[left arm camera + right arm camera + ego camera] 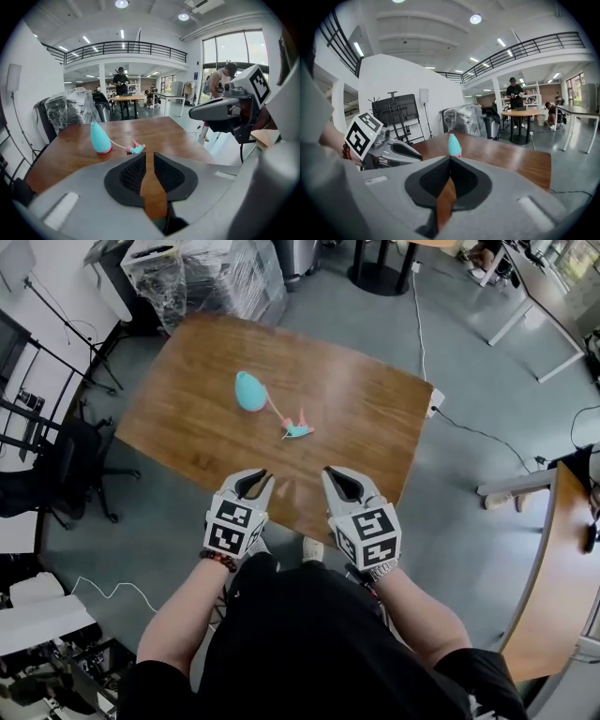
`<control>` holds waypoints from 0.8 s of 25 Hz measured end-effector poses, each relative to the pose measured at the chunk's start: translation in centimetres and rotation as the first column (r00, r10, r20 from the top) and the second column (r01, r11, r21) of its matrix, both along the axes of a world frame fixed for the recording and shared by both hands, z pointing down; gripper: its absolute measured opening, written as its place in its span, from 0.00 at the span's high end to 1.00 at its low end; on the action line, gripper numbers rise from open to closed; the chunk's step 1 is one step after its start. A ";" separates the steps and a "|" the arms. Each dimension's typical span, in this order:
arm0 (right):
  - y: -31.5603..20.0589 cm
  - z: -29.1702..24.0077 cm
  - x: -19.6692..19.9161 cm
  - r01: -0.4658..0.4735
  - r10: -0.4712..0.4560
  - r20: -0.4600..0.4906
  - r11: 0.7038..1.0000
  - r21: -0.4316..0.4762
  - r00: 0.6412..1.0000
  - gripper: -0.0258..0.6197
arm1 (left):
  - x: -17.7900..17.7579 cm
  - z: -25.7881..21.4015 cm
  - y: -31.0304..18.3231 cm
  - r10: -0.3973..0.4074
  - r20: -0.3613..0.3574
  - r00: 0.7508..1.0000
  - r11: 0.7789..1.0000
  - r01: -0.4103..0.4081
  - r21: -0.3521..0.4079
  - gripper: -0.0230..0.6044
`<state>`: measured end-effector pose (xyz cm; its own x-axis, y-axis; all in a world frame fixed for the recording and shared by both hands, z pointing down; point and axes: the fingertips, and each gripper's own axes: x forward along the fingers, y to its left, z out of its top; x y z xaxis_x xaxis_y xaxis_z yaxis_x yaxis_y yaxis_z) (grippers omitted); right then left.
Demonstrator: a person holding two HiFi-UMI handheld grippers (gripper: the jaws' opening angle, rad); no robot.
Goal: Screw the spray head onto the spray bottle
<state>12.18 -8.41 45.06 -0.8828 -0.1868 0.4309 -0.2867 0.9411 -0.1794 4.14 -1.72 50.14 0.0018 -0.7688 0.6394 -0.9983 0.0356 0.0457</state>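
Note:
A teal spray bottle point(248, 391) stands capless on the brown wooden table point(375, 409). Its teal and pink spray head point(297, 427) lies just to its right, with a thin tube running between them. Both show in the left gripper view too, the bottle point(99, 138) and the head point(136, 149). My left gripper point(254, 484) hovers over the table's near edge, its jaws a narrow slit apart with nothing between them. My right gripper point(342, 483) hangs beside it, shut and empty. The bottle point(454, 145) peeks over the right gripper's point(450, 159) tips.
Plastic-wrapped equipment point(216, 273) stands beyond the table's far left corner. An office chair point(66, 465) is at the left. A power strip point(435, 401) sits by the table's right edge, its cable trailing over the floor. Another wooden desk point(562, 568) is at the right.

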 end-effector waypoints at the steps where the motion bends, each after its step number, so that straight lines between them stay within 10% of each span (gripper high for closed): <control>1: -0.3 0.2 -0.1 -0.011 0.012 -0.005 1.000 0.001 1.000 0.97 | -0.4 0.6 -0.6 0.013 -0.002 1.000 1.000 -0.013 -0.009 0.85; 10: -1.5 1.8 -2.7 -0.179 0.180 -0.072 0.984 0.022 0.981 0.97 | -4.2 7.1 -4.5 0.184 -0.060 0.981 0.977 -0.190 -0.094 0.82; 20: -1.3 3.4 -6.5 -0.395 0.396 -0.172 0.918 0.040 0.902 0.97 | -5.7 13.0 -7.3 0.413 -0.164 0.896 0.889 -0.436 -0.142 0.82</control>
<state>5.66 -9.68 48.44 -0.6476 -0.5076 0.5683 -0.6618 0.7443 -0.0893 -1.57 -9.02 63.18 0.3930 -0.5554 0.7329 -0.9056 -0.3720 0.2036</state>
